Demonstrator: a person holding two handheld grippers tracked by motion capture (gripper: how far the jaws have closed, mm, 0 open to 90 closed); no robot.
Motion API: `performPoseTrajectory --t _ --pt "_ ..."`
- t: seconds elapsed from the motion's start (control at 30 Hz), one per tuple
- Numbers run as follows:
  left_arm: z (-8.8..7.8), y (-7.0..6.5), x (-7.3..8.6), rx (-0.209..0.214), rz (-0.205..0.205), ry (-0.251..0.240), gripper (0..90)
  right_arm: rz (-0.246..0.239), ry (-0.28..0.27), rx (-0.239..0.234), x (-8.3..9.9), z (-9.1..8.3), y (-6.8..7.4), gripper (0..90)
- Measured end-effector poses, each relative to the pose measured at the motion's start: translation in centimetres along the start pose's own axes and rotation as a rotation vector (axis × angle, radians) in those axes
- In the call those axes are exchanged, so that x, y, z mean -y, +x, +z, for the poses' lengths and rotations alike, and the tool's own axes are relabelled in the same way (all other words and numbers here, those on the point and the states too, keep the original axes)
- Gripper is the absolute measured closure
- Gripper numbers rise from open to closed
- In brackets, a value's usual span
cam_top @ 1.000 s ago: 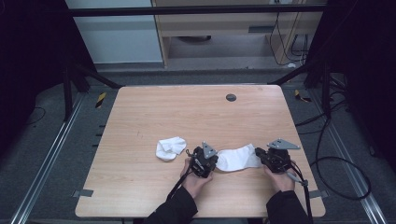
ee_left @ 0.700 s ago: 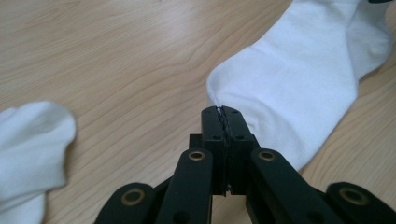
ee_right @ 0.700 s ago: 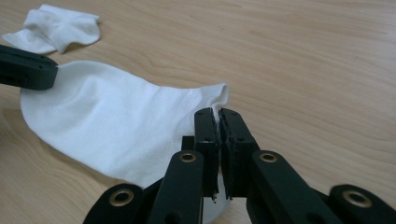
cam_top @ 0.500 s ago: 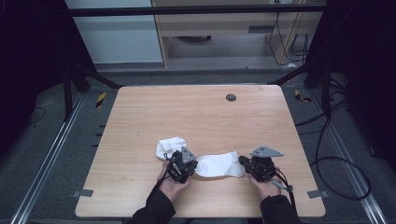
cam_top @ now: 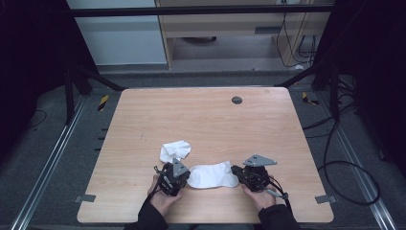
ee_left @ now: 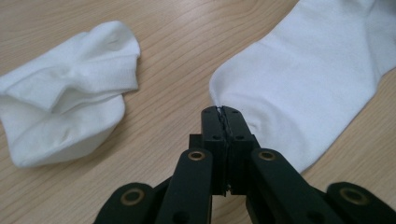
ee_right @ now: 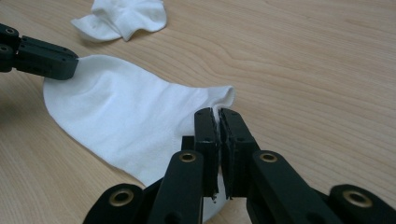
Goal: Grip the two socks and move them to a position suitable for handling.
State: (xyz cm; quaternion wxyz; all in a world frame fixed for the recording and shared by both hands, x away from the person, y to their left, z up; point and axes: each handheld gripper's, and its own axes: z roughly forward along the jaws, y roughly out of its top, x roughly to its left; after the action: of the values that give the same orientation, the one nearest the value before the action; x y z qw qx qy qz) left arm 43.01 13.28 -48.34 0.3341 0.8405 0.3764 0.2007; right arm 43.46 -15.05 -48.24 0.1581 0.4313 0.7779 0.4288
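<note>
Both grippers, left [cam_top: 184, 175] and right [cam_top: 238, 172], pinch the flat sock [cam_top: 210, 175] at bottom centre; uneven pulling could slip an edge free.

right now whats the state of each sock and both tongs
flat white sock: spread flat on the table, pinched at both ends
crumpled white sock: bunched up, lying loose, untouched
left tongs: shut on an edge of the flat sock
right tongs: shut on the opposite edge of the flat sock
wooden table: bare apart from the two socks
</note>
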Motion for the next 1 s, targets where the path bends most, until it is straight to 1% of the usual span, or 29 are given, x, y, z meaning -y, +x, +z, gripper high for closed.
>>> performPoseTrajectory --t 0.07,0.1,0.17,0.27,0.3,0.4,0.43,0.5,0.53,0.57,0.6,0.63,0.67,0.7,0.77,0.8,0.83,0.87,0.9,0.93,0.97,1.0 --pt "0.0 0.2 0.2 0.003 -0.003 0.002 88.5 -0.004 0.003 -0.001 0.0 0.1 0.1 86.1" --pt "0.1 0.3 0.5 0.006 -0.013 0.003 88.4 -0.003 0.013 -0.006 0.2 0.3 0.2 86.0" --pt "0.2 0.3 0.6 0.007 -0.013 0.004 88.3 0.006 0.022 -0.005 0.2 0.4 0.3 85.9" --pt "0.3 0.5 0.9 0.001 -0.011 0.007 87.8 0.001 0.033 -0.002 0.4 0.7 0.4 85.7" --pt "0.5 0.6 1.1 -0.003 -0.014 0.01 86.4 0.006 0.044 -0.002 0.6 0.8 0.4 85.5" --pt "0.6 0.8 1.3 0.001 -0.026 -0.006 79.4 -0.001 0.049 0.003 0.7 1.0 0.4 84.6" --pt "0.5 0.9 1.4 0.003 -0.033 -0.014 76.6 0.002 0.051 0.004 0.7 1.0 0.4 83.6" --pt "0.0 1.1 1.5 0.001 -0.04 -0.032 68.7 -0.002 0.042 0.008 0.7 0.9 0.4 78.3" --pt "0.0 1.1 1.5 0.001 -0.04 -0.032 66.0 -0.002 0.042 0.008 0.7 0.9 0.4 78.3" --pt "-0.2 1.3 1.5 -0.003 -0.048 -0.039 66.0 -0.006 0.031 0.009 0.7 0.8 0.3 75.4" --pt "-0.7 1.5 1.4 -0.004 -0.066 -0.061 60.8 -0.026 0.008 0.0 0.5 0.7 0.2 70.8" --pt "-0.7 1.5 1.4 -0.004 -0.066 -0.061 59.6 -0.026 0.008 0.0 0.5 0.7 0.2 70.8" --pt "-1.1 1.8 1.3 -0.005 -0.074 -0.074 59.6 -0.027 0.001 -0.006 0.4 0.6 0.2 68.8" --pt "-1.7 2.2 1.1 -0.016 -0.086 -0.097 56.9 -0.051 -0.03 -0.017 -0.2 0.4 0.1 65.2" --pt "-2.3 2.9 0.9 -0.038 -0.097 -0.121 55.5 -0.066 -0.052 -0.029 -0.8 0.3 0.1 61.9" --pt "-2.3 2.9 0.9 -0.038 -0.097 -0.121 55.0 -0.066 -0.052 -0.029 -0.8 0.3 0.1 61.9" --pt "-2.6 3.4 0.8 -0.055 -0.109 -0.137 55.0 -0.083 -0.063 -0.036 -1.2 0.3 0.2 60.3" --pt "-2.8 3.9 0.8 -0.07 -0.122 -0.142 54.5 -0.098 -0.073 -0.037 -1.8 0.2 0.3 59.0" --pt "-2.9 4.8 0.9 -0.091 -0.142 -0.147 54.6 -0.1 -0.096 -0.045 -2.6 0.3 0.4 58.4" --pt "-2.9 4.8 0.9 -0.091 -0.142 -0.147 54.7 -0.1 -0.096 -0.045 -2.6 0.3 0.4 58.4" --pt "-3.0 5.4 1.0 -0.109 -0.155 -0.148 55.0 -0.095 -0.115 -0.058 -3.6 0.5 0.7 57.1" --pt "-3.0 5.8 1.1 -0.119 -0.162 -0.148 55.0 -0.095 -0.115 -0.058 -3.6 0.5 0.7 57.1"
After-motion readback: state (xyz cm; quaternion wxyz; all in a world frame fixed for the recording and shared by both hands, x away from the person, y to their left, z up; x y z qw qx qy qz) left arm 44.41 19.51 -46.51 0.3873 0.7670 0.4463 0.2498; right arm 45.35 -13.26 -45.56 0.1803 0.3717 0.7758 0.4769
